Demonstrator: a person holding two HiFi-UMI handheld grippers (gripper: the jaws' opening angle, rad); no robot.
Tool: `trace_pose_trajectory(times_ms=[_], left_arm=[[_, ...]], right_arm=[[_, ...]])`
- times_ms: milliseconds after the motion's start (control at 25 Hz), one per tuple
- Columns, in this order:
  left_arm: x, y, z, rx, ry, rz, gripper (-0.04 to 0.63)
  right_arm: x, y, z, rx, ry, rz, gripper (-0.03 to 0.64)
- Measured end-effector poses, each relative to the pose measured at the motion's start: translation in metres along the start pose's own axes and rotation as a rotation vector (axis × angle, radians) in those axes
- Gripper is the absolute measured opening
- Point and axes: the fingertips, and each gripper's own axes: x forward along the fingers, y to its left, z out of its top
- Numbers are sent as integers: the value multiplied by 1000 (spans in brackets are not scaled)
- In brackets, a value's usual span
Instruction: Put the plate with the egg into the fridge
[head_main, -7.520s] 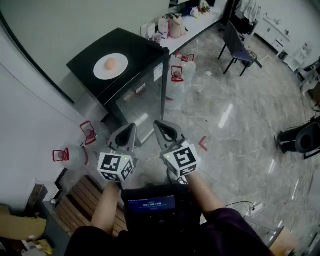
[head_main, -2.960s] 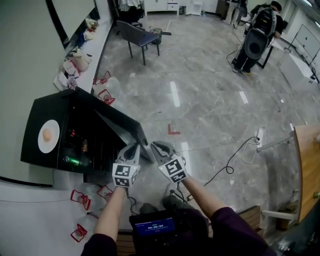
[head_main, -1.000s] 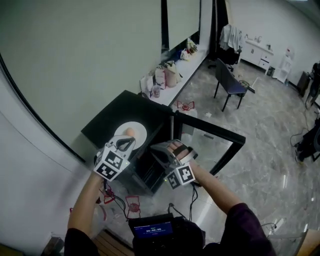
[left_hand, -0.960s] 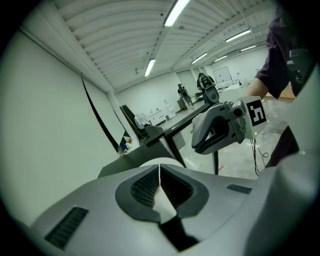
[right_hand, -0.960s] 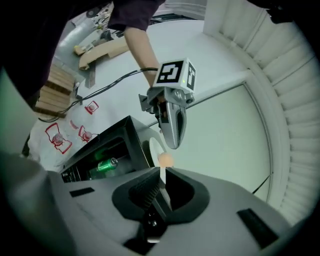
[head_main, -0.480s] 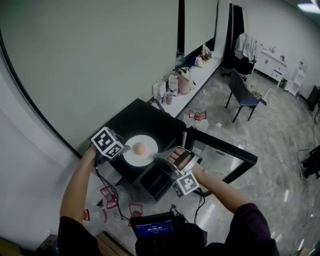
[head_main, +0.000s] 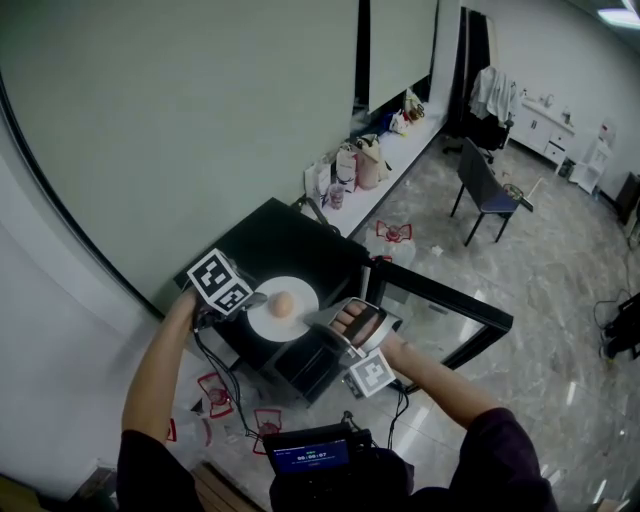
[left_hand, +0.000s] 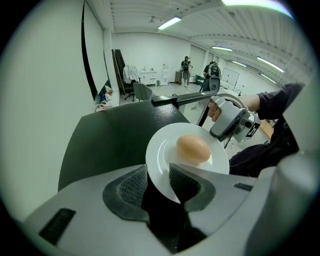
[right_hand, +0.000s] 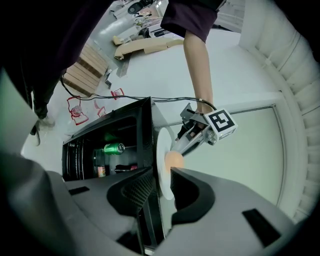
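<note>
Bracketing plate (head_main: 302, 289) on fridge (head_main: 275, 240) top: left gripper (head_main: 256, 297) came to left rim, right gripper (head_main: 319, 321) at right rim. Both jaws just opened, rim between pads, unpinched. Egg (head_main: 282, 303) centred. Door (head_main: 445, 312) open; squeeze and lift likely next.

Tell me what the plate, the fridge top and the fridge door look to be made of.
Plate: likely glazed white ceramic, smooth with a soft sheen along its edge; melamine can't be ruled out.
Fridge top: black, matte and finely speckled, probably coated metal or plastic.
Fridge door: apparently a clear glass panel in a dark frame, see-through with faint reflections.
</note>
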Motion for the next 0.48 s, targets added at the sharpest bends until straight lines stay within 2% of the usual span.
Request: trace_pose_trajectory(times_ms=[200, 400, 480], left_arm=[[1, -18, 9, 23, -22, -10, 112], [-1, -22, 10, 22, -58, 42, 112], [-3, -23, 11, 20, -77, 58, 112]], right_arm=[[-6, 3, 2, -33, 10, -18, 109], [-13, 7, 6, -108, 9, -73, 34], [-12, 9, 7, -133, 16, -76, 26]])
